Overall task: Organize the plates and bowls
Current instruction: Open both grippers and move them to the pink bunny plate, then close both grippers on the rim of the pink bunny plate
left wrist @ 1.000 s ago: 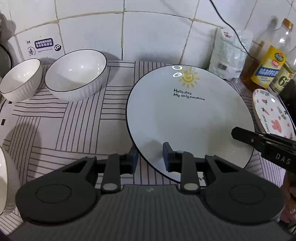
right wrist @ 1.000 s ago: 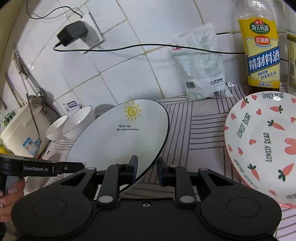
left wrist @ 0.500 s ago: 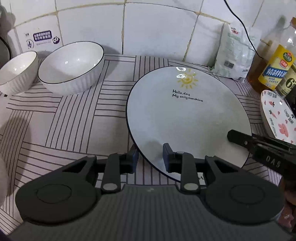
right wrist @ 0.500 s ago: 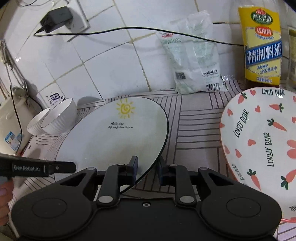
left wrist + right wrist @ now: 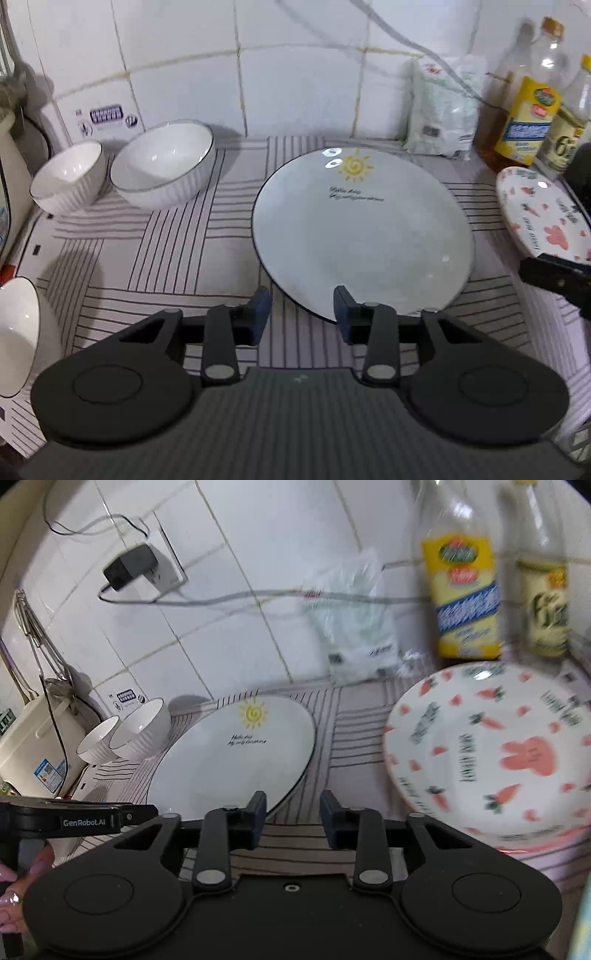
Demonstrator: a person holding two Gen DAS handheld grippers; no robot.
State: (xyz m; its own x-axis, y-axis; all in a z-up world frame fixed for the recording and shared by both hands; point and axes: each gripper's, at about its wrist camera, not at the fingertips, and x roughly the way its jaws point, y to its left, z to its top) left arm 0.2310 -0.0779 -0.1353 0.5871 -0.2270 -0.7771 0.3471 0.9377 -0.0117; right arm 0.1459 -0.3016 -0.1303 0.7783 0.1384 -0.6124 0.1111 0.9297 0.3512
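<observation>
White with a yellow sun, the plate (image 5: 362,236) now lies flat just ahead of the fingertips; the left gripper (image 5: 302,310) and right gripper (image 5: 289,814) are opening, released, nothing between them. Placement looks done.

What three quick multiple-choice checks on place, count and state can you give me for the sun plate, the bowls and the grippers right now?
1. Where does the sun plate lie?
A. flat on the striped mat
B. stacked on the carrot plate
C. inside a bowl

2. How many white ribbed bowls stand by the wall tiles, left of the sun plate?
A. one
B. two
C. four

3. How does the left gripper stand to the sun plate?
A. clamped on its rim
B. jaws apart, rim free
C. lifting it clear

Answers:
1 A: it rests on the striped mat, apart from the carrot plate.
2 B: a small bowl and a larger bowl stand side by side.
3 B: its jaws are opening, neither pad pressing the rim; the right gripper likewise.
</observation>
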